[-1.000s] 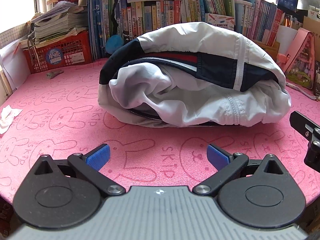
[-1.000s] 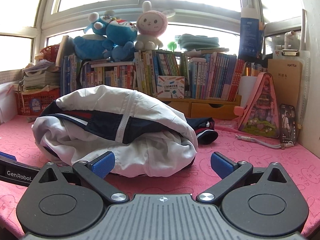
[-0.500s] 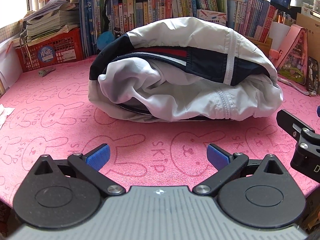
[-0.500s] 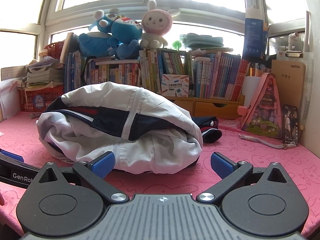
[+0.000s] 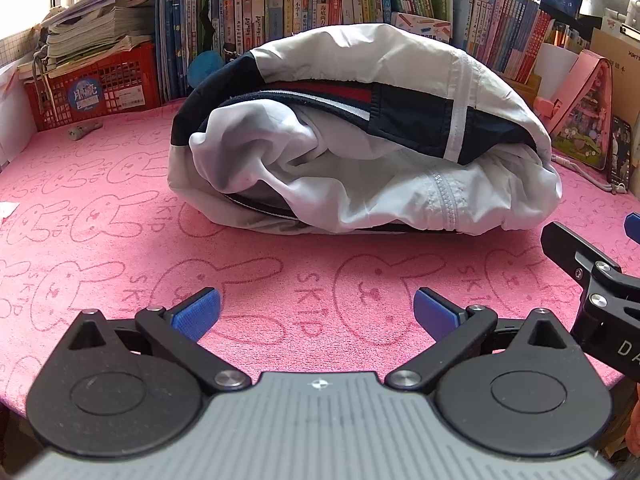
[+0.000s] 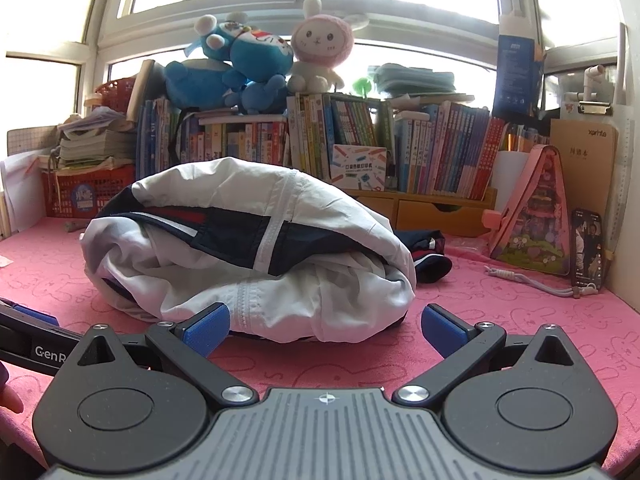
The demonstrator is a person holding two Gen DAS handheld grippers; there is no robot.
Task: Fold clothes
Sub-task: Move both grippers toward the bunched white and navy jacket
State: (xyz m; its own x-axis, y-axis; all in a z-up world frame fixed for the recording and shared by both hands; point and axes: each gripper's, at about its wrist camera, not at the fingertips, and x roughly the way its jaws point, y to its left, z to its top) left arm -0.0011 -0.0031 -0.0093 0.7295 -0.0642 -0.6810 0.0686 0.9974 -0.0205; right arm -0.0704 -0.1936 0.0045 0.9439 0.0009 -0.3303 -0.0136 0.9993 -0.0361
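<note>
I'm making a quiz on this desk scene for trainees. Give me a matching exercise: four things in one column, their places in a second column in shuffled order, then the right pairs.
Things:
1. jacket
2. pink rabbit plush
3. phone
4. red basket

Places:
A. on top of the row of books
B. far left, under a stack of papers
C. middle of the pink mat, bundled
D. propped upright at the far right

Pairs: 1-C, 2-A, 3-D, 4-B
</note>
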